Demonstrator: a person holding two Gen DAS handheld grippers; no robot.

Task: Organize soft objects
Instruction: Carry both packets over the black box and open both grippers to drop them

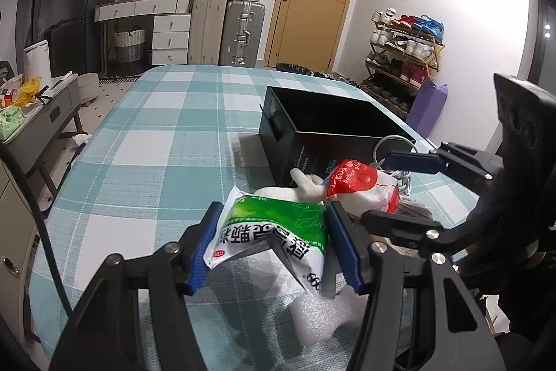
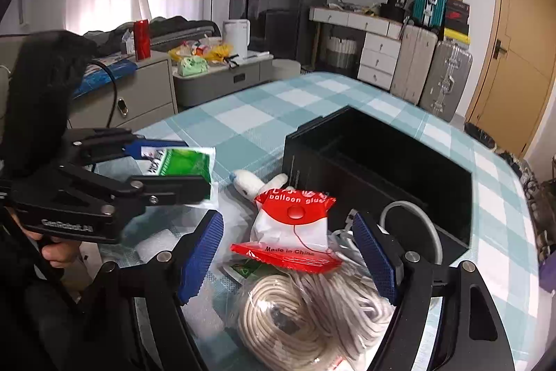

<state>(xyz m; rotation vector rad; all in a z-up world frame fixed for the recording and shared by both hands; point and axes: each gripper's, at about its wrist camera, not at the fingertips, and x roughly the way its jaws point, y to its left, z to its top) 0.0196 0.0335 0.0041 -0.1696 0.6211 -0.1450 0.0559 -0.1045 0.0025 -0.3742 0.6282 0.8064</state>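
Two tools over a checked worktop [image 1: 146, 141]. Left tool [image 1: 274, 240] clenched on a green-and-white packet [image 1: 278, 232], blue fingers [image 1: 342, 249] pressing both sides; packet crumpled, held off the surface. Under it a white foam sheet [image 1: 312, 315] lies flat.

Right tool [image 2: 288, 263] released, jaws spread wide, straddling a red-and-white balloon-glue bag [image 2: 295, 225] without touching it. The bag rests on a bagged coil of pale cord [image 2: 299, 312], nearest the right wrist camera.

A white plush toy [image 2: 248, 183] lies between packet and glue bag, touching the black box [image 2: 382, 162]. The box stands open just beyond the pile. A white cable [image 2: 413, 218] loops beside the box wall, close to the right tool's outer finger.
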